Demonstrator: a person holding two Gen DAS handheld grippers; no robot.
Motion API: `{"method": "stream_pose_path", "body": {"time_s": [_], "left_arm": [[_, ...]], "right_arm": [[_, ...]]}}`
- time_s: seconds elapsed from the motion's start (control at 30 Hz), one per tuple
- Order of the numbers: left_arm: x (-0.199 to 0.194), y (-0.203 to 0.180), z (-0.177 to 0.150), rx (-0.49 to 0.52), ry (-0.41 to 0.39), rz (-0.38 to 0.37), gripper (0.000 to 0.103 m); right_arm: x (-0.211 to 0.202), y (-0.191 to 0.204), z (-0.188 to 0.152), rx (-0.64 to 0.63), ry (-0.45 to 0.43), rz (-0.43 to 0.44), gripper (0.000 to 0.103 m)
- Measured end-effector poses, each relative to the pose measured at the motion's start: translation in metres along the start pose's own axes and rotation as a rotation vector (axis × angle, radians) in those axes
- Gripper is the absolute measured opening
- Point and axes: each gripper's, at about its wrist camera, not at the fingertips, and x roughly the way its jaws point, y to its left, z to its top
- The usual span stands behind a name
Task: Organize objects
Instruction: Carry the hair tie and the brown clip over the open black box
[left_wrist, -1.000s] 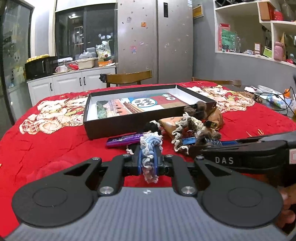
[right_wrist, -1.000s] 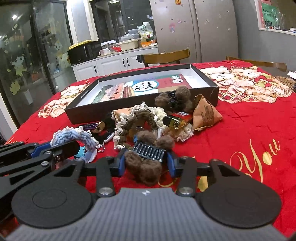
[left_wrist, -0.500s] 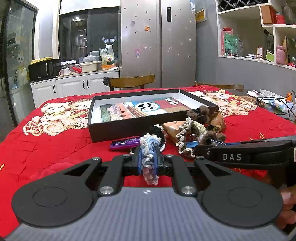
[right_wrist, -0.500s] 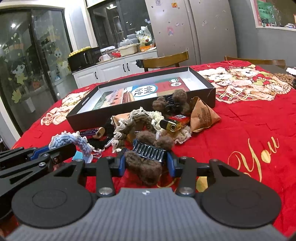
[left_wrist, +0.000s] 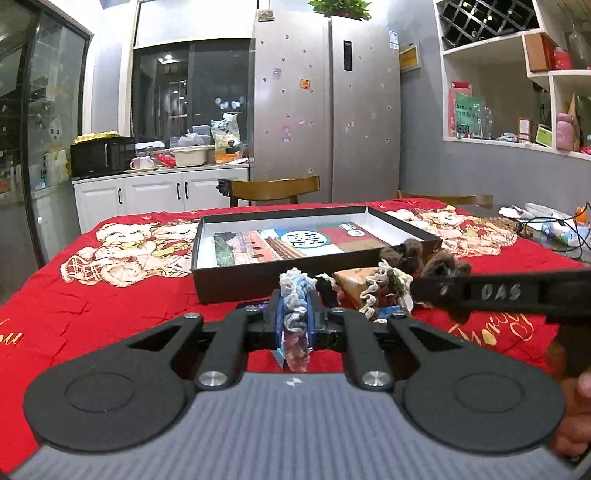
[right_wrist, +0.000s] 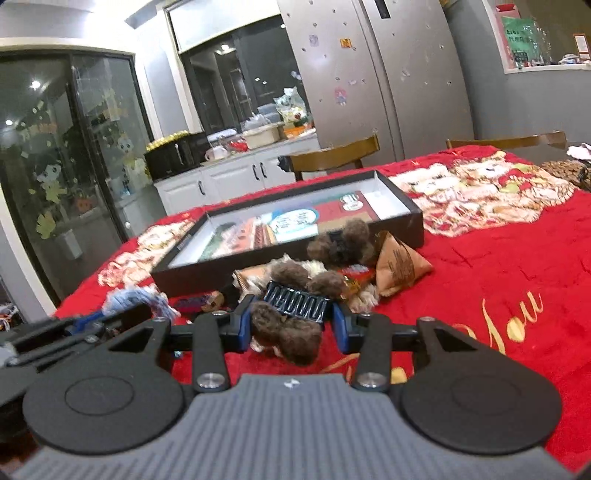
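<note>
Both grippers have lifted their catches, in front of the black tray (left_wrist: 236, 282).
My left gripper (left_wrist: 295, 319) pinches a frilly blue-white scrunchie (left_wrist: 295, 295); my right gripper (right_wrist: 291, 326) clamps a fuzzy brown ribbed clip (right_wrist: 291, 317).

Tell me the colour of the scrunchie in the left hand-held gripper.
Blue and white scrunchie, clearest in the left wrist view.

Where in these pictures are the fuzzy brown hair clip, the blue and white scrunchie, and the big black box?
fuzzy brown hair clip (right_wrist: 295, 306), right wrist view, on its dark toothed middle.
blue and white scrunchie (left_wrist: 295, 306), left wrist view, on the ruffled fabric between the pads.
big black box (left_wrist: 236, 278), left wrist view, on its near outer wall.
</note>
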Motion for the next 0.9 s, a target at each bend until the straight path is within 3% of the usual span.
{"method": "stream_pose_path", "body": {"time_s": [0.27,0.37,0.57,0.8,0.9], "left_arm": [[-0.011,0.007,0.025,0.005,-0.064,0.016,0.015],[-0.013,0.011,0.045,0.030,-0.113,0.019,0.015],[0.001,0.025,0.089,0.048,-0.190,0.040,0.015],[0.069,0.050,0.117,0.008,-0.115,0.100,0.015],[0.106,0.057,0.119,-0.005,-0.065,0.091,0.015]], "right_arm": [[-0.005,0.011,0.034,-0.033,-0.042,0.111,0.046],[0.002,0.013,0.050,-0.016,-0.024,0.197,0.046],[0.033,0.018,0.089,-0.019,0.013,0.244,0.046],[0.099,0.017,0.116,0.026,0.118,0.256,0.046],[0.123,0.018,0.119,0.023,0.142,0.255,0.046]]}}
